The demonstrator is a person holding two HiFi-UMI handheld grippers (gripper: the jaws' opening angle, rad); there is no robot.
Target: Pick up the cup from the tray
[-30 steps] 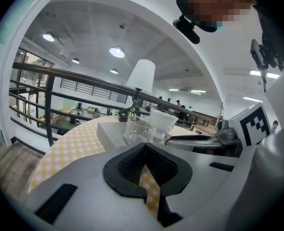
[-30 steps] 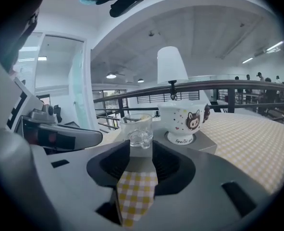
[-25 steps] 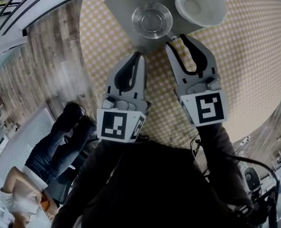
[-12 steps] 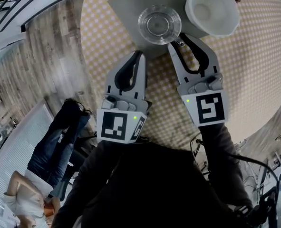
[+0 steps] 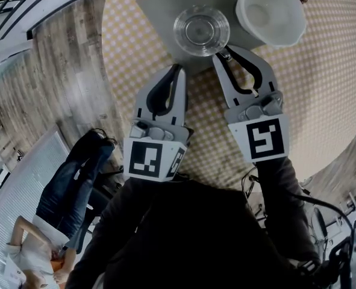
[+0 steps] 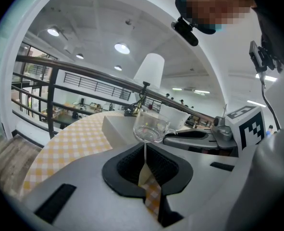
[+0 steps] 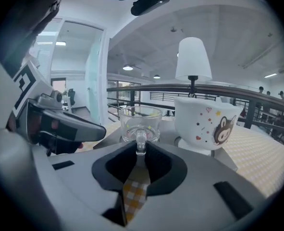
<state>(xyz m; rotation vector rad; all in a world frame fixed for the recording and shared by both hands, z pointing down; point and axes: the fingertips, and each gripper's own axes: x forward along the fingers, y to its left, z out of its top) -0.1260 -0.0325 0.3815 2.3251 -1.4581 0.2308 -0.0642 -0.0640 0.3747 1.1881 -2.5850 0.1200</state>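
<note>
A clear glass cup (image 5: 202, 30) stands on the near part of a grey tray (image 5: 156, 5) on the round checkered table. My right gripper (image 5: 226, 53) reaches it from the right. Its jaws have just been closing, and the pads now press on the cup's handle (image 7: 141, 141) from both sides. The right gripper view shows the cup (image 7: 140, 121) straight ahead, upright on the tray. My left gripper (image 5: 176, 70) is shut and empty at the tray's near edge. From the left gripper view, the cup (image 6: 150, 126) sits just beyond those shut tips (image 6: 145, 146).
A white cup with a cartoon print (image 5: 270, 12) stands on the tray right of the glass cup (image 7: 206, 124). A table lamp (image 7: 193, 59) rises behind. The table's edge (image 5: 114, 101) drops to wooden floor on the left, where a person (image 5: 63, 197) sits.
The right gripper's jaws have closed from wide open onto the glass cup's handle. The left gripper has not moved.
</note>
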